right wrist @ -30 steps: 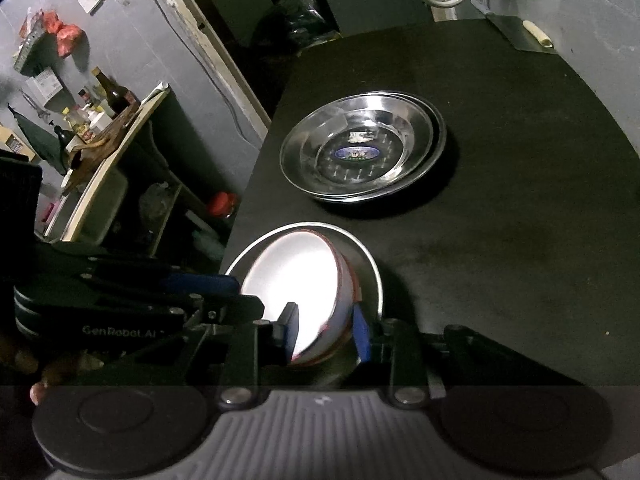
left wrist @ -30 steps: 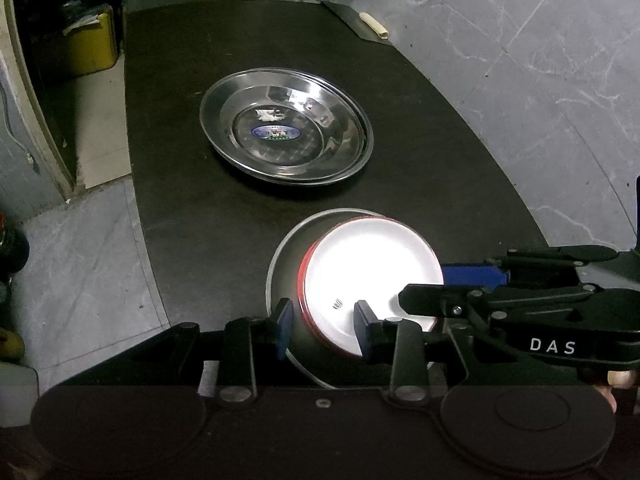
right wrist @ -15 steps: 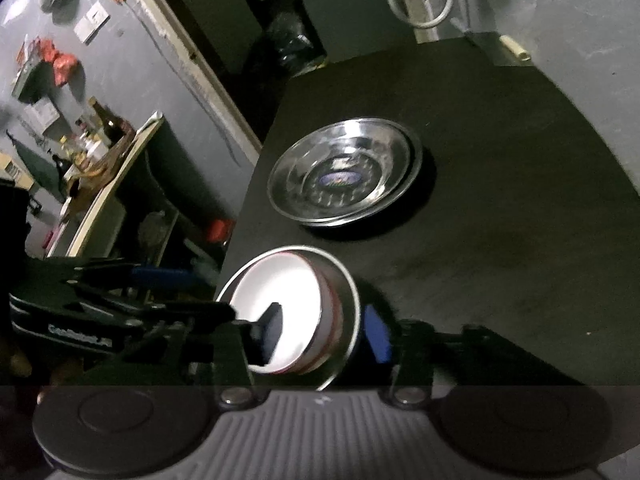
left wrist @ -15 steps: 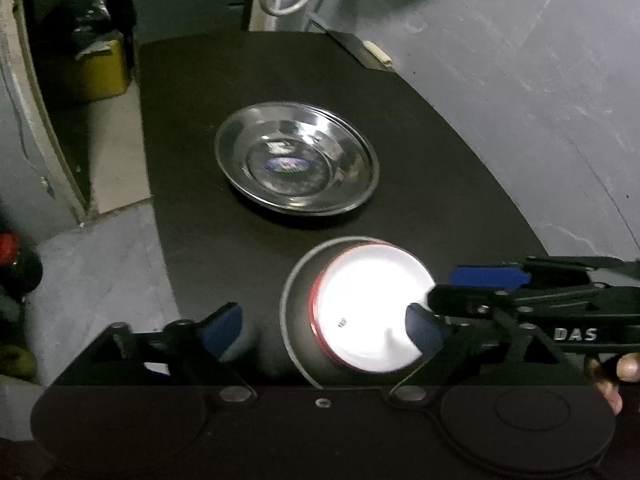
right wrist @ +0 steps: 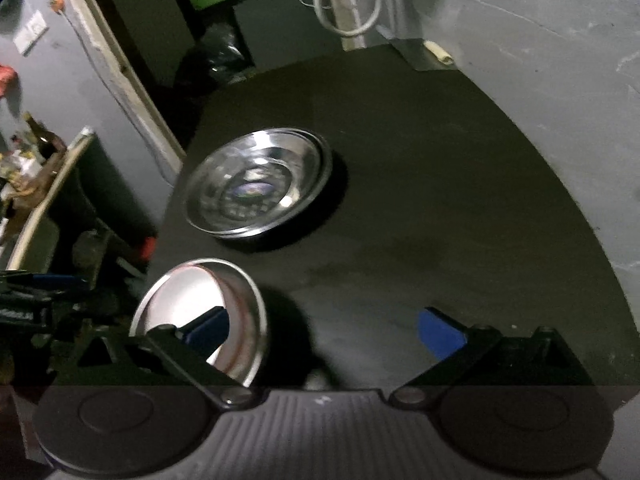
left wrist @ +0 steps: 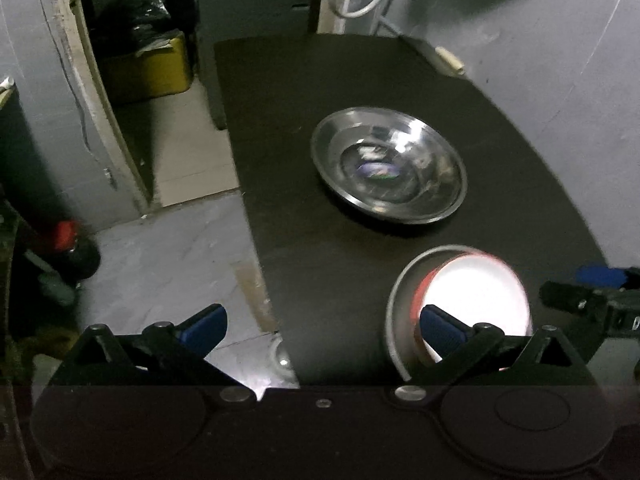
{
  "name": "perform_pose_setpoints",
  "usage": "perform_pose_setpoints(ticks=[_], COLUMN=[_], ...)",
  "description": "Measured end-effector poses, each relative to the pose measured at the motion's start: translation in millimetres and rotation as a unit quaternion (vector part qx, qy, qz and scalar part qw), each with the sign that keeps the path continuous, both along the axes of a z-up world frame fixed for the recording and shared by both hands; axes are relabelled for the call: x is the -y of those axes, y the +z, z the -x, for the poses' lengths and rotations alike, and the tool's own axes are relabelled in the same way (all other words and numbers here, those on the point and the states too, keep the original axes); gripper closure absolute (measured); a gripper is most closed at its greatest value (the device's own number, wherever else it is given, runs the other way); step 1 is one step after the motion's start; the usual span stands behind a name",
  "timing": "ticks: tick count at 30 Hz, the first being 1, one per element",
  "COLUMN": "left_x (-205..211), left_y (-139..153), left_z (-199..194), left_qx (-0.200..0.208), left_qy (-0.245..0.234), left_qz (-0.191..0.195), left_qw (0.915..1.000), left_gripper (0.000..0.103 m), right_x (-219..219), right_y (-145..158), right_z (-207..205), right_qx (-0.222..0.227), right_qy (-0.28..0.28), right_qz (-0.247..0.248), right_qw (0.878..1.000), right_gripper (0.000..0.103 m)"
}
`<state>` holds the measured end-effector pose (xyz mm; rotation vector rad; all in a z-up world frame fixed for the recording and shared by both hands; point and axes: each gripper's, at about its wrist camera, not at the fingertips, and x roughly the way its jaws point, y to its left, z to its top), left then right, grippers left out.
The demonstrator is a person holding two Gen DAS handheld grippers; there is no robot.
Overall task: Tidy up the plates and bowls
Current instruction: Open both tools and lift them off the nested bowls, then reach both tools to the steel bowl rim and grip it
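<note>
- Both claws, left claw (left wrist: 320,322) and right claw (right wrist: 326,326), have let go of the red-rimmed white bowl (left wrist: 476,304) and now gape wide.
- It sits nested in the steel bowl (left wrist: 394,304) at the worktop's (left wrist: 320,240) six o'clock; the stacked steel plates (left wrist: 388,164) lie toward twelve, so stacking looks done.

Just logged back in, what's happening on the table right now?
Both grippers are open and holding nothing. The white bowl with a red rim sits nested inside a steel bowl near the front edge of the black table. The left gripper has one finger over that bowl and the other out past the table edge; the right gripper is beside it. Farther back, the steel plates lie stacked. The stacking looks done.
</note>
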<state>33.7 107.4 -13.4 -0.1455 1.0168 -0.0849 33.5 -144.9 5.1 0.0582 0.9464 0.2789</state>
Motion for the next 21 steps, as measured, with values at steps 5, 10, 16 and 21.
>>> perform_pose_setpoints(ticks=[5,10,16,21], left_x=[-3.1,0.3,10.9,18.8], left_y=[-5.9,-8.7,-13.7,-15.4], left_z=[3.4,3.8,-1.5,-2.4], left_qx=[-0.015,-0.017,-0.025,-0.024], left_qy=[-0.003,-0.009,-0.021,-0.039], left_qz=[-0.003,-0.008,-0.044,-0.064], left_qw=[0.9999,0.9998,0.9985,0.9969], left_gripper=[0.001,0.001,0.001,0.001], right_x=[4.6,5.1,-0.7,-4.7], right_y=[-7.6,-11.8,-15.9,-17.7], right_z=[-0.5,1.7,1.5,-0.7], right_qx=[-0.027,-0.044,-0.056,-0.062], right_qy=[-0.006,-0.005,0.008,0.013], right_qz=[-0.001,0.0,0.015,0.026], right_qw=[1.0,0.999,0.998,0.998], right_gripper=[0.0,0.0,0.0,0.0])
